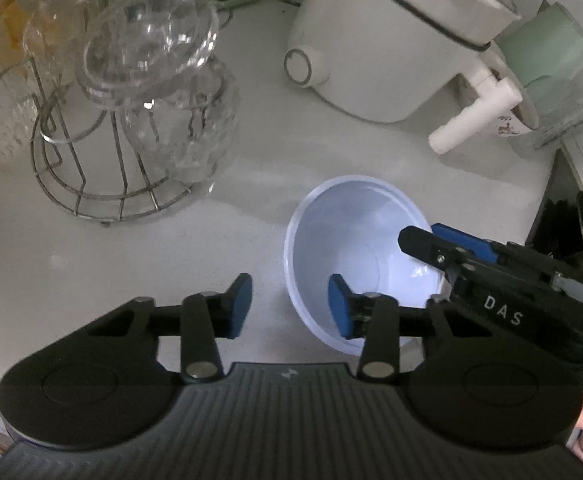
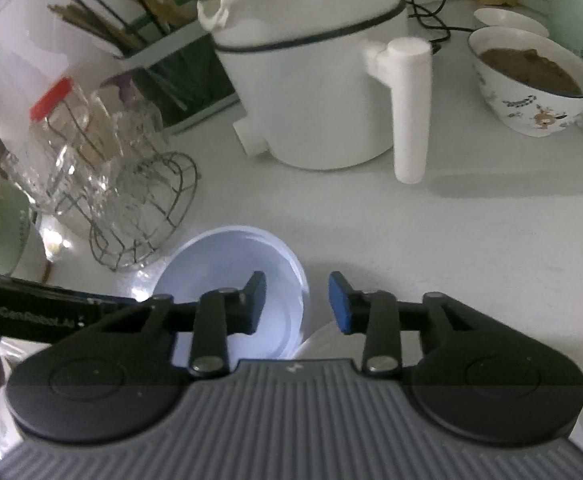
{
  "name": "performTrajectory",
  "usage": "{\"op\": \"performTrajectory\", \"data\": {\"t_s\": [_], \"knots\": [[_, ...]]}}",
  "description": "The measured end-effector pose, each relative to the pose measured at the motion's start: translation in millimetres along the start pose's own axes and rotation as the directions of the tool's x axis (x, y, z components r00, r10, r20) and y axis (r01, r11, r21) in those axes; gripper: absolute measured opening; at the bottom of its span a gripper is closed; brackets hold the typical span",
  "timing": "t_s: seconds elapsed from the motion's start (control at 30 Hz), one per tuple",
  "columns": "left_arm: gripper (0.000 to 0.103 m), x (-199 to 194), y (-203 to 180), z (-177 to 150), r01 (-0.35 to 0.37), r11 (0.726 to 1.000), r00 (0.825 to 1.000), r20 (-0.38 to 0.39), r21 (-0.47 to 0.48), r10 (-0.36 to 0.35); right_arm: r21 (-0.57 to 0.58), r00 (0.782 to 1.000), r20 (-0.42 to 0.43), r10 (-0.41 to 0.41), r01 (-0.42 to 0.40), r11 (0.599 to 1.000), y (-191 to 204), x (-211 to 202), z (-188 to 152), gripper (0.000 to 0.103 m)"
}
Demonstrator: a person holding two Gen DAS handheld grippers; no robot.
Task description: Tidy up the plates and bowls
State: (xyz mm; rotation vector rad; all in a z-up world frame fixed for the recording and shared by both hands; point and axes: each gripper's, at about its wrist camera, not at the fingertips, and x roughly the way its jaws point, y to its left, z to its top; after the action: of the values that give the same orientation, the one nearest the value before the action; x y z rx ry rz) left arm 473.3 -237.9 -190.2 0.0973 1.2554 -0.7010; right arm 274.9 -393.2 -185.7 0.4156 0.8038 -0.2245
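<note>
White countertop, cluttered – pale blue bowl (image 1: 355, 256) sits between both tools. Left gripper (image 1: 289, 306) straddles its near-left rim, right gripper (image 2: 297, 304) its right rim – both jaws apart, neither clamped yet; equally near.

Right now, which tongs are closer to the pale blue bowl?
Both about equal. The left tongs straddle the pale blue bowl's near-left rim; the right tongs straddle its opposite rim, one finger inside each.

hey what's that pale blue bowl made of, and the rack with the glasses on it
The pale blue bowl looks like plastic or melamine: thin rim, smooth, softly glossy walls, though glazed ceramic can't be ruled out. The rack is bare metal wire, thin grey rods bent into hoops, with a dull sheen.
</note>
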Motion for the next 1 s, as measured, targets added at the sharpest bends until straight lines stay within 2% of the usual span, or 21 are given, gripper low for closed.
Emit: {"op": "performTrajectory", "data": {"t_s": [0.03, 0.1, 0.23, 0.27, 0.47, 0.63, 0.8, 1.0], "knots": [[0.038, 2, 1, -1, 0.007, 1.0, 1.0, -0.005, -0.003, -0.007, -0.008, 1.0, -0.005, 0.001, -0.002, 1.0, 1, 2, 0, 0.035], [0.03, 5, 2, -2, 0.013, 1.0, 1.0, -0.013, -0.011, -0.013, -0.022, 1.0, -0.018, -0.005, 0.004, 1.0, 1, 8, 0, 0.025], [0.014, 8, 4, -2, 0.025, 0.999, 1.0, -0.018, -0.023, -0.025, -0.031, 0.999, -0.038, -0.003, 0.002, 1.0, 0, 15, -1, 0.014], [0.014, 8, 6, -2, 0.036, 0.999, 0.999, -0.022, -0.041, -0.037, -0.037, 0.999, -0.042, -0.002, 0.001, 0.999, 1, 16, -1, 0.011], [0.011, 3, 12, 1, 0.062, 0.993, 0.998, -0.021, -0.105, -0.065, -0.021, 0.999, -0.037, 0.001, -0.002, 1.0, 0, 10, -2, 0.009], [0.011, -16, 5, 2, 0.047, 0.997, 0.999, 0.01, -0.069, -0.046, -0.001, 0.999, -0.014, 0.03, -0.03, 1.0, 1, -2, 3, 0.009], [0.011, -38, 6, 7, 0.099, 0.993, 0.995, 0.027, -0.071, -0.098, 0.023, 0.998, 0.019, 0.059, -0.06, 0.998, 3, -26, 10, 0.009], [0.011, -65, -7, 2, 0.104, 0.993, 0.993, 0.054, -0.053, -0.101, 0.052, 0.996, 0.045, 0.079, -0.081, 0.995, 6, -52, 12, 0.01]]}}
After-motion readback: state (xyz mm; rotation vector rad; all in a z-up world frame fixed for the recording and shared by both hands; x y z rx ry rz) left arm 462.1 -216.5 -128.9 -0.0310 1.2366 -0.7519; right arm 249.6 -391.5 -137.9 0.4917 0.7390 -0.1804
